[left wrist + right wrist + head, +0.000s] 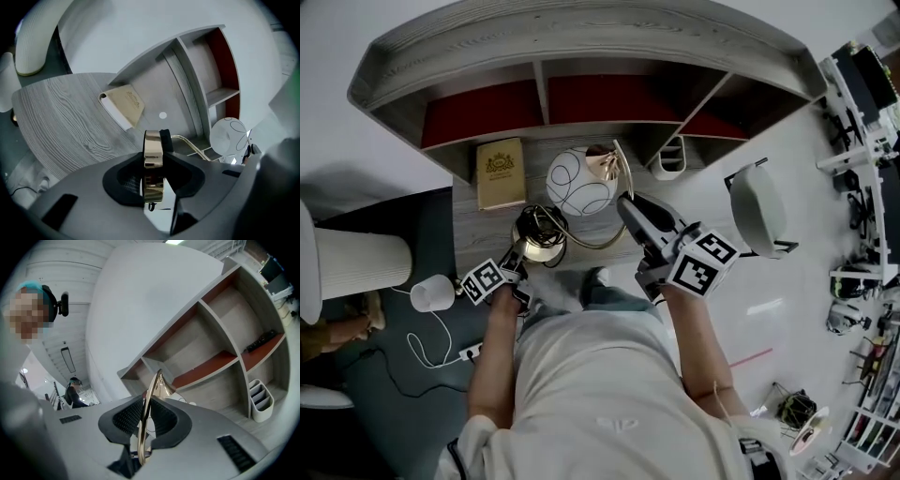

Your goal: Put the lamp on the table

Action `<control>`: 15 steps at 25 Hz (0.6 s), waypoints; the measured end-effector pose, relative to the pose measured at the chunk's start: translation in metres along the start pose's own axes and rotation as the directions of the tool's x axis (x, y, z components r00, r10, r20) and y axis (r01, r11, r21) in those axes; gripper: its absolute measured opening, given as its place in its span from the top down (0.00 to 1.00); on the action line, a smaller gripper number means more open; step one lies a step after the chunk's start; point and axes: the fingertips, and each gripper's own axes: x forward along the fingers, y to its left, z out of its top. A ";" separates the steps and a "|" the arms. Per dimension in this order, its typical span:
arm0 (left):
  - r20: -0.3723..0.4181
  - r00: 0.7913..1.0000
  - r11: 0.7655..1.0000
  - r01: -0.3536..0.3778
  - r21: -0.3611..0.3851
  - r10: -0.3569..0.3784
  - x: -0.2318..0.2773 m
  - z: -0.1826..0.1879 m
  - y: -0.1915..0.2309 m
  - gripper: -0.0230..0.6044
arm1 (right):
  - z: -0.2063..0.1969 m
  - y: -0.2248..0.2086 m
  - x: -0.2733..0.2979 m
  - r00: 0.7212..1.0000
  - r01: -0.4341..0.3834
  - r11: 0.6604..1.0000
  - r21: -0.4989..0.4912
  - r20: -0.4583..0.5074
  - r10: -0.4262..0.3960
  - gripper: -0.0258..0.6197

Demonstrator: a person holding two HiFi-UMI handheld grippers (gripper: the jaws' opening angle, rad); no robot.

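The lamp has a white globe shade with black lines (581, 183), a thin gold arched arm (609, 239) and a round gold base (539, 234). It is over the grey wood desk (478, 234), in front of the shelves. My left gripper (517, 253) is shut on the rim of the gold base (153, 157), which stands on edge between the pads. My right gripper (625, 202) is shut on the gold arm (143, 427) near its top, beside the globe (228, 135). Whether the base rests on the desk cannot be told.
A tan book (500, 172) lies on the desk to the left of the lamp. The curved shelf unit (581, 56) with red back panels rises behind. A white slotted holder (670, 159) sits at its right end. A white chair (757, 211) stands right. A white cup-like object (431, 292) and cable lie on the floor, left.
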 end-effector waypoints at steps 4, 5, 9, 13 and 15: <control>-0.013 1.000 1.000 0.007 -0.003 -0.007 0.022 -0.010 -0.011 0.75 | 0.010 -0.016 -0.011 1.000 0.003 1.000 0.004 0.009 -0.003 0.84; -0.019 1.000 1.000 0.009 -0.004 -0.009 0.027 -0.012 -0.013 0.75 | 0.011 -0.018 -0.013 1.000 0.005 1.000 0.004 0.013 -0.005 0.84; -0.055 0.998 1.000 0.021 0.003 -0.020 0.054 -0.025 -0.029 0.75 | 0.023 -0.040 -0.031 0.999 0.038 0.999 0.010 0.032 -0.038 0.85; -0.116 0.993 0.999 0.035 0.015 -0.033 0.089 -0.040 -0.048 0.75 | 0.037 -0.069 -0.051 0.994 0.089 0.996 0.033 0.057 -0.091 0.85; -0.148 0.988 0.999 0.048 0.019 -0.045 0.101 -0.043 -0.052 0.75 | 0.039 -0.075 -0.056 0.990 0.117 0.992 0.041 0.071 -0.120 0.85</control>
